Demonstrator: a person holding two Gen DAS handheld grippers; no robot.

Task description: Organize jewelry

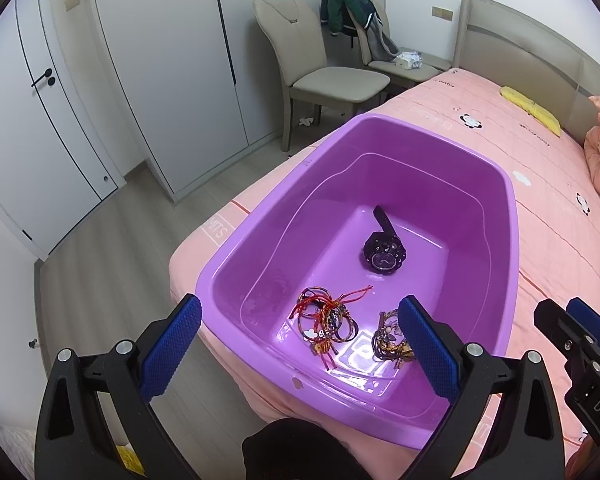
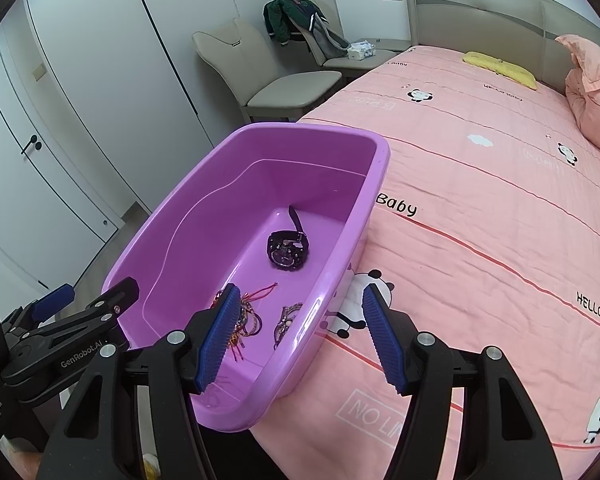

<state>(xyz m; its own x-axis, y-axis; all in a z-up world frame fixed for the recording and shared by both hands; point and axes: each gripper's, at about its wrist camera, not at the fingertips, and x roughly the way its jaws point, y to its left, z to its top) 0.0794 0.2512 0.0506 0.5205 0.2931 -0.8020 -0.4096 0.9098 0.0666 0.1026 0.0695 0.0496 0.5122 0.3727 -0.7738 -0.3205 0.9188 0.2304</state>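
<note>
A purple plastic basin (image 1: 500,240) sits on the corner of a pink bed. On its floor lie a black wristwatch (image 1: 384,254), a tangle of bangles with red cord (image 1: 326,318) and a smaller heap of beaded bracelets (image 1: 388,338). My left gripper (image 1: 300,302) hovers open over the basin's near end, with nothing between its blue pads. My right gripper (image 2: 302,290) is open too. It straddles the basin's right rim (image 2: 340,276) without touching it. From the right wrist view the watch (image 2: 288,250) and the bangles (image 2: 248,316) show, and the left gripper (image 2: 96,292) is at the left.
The pink panda-print bedspread (image 2: 480,240) stretches right and back to a pillow (image 2: 592,92) and a yellow cloth (image 2: 500,66). Beige chairs (image 1: 332,76), one draped with a green jacket (image 1: 348,10), stand beyond the bed. Wood floor (image 1: 112,264) and white wardrobe doors lie left.
</note>
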